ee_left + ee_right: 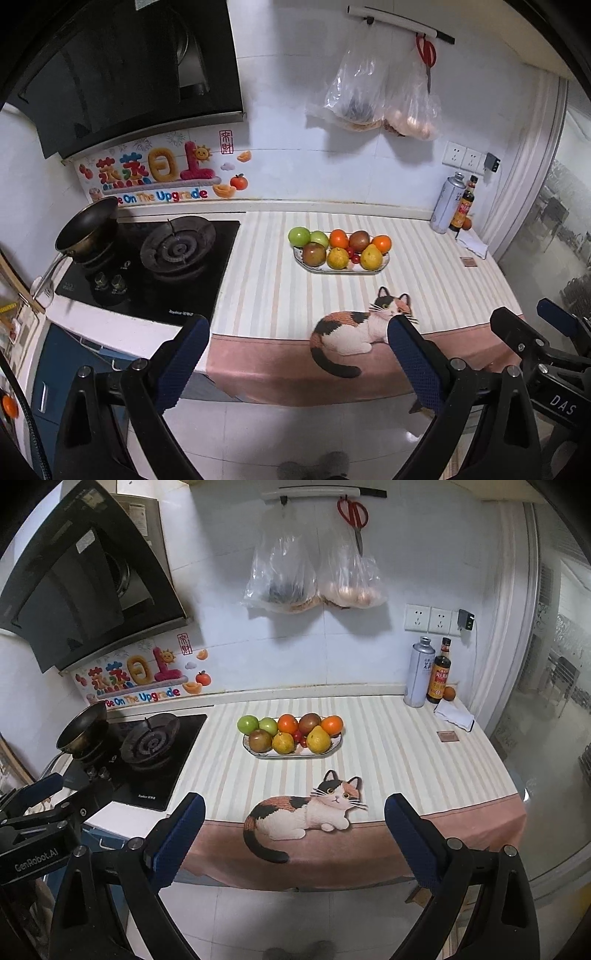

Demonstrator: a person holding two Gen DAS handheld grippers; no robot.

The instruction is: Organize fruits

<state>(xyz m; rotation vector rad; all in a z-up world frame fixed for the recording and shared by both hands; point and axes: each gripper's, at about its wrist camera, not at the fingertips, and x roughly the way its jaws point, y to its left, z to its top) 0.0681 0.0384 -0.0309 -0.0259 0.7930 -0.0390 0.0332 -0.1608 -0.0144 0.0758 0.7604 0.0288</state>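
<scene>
Fruit sits piled on an oval plate (334,747) near the middle of a striped worktop (406,760): two green apples (248,723), two oranges (287,724), two brownish fruits, a yellow pear (318,739) and small red tomatoes. Both claws hang in front of the worktop's near edge, well apart from the plate. The left claw (295,354) and the right claw (293,832) each stand wide open with nothing between the fingers. A cat picture (306,812) lies on the cloth near the edge; a gas hob (147,753) with a pan (79,727) flanks the cloth.
</scene>
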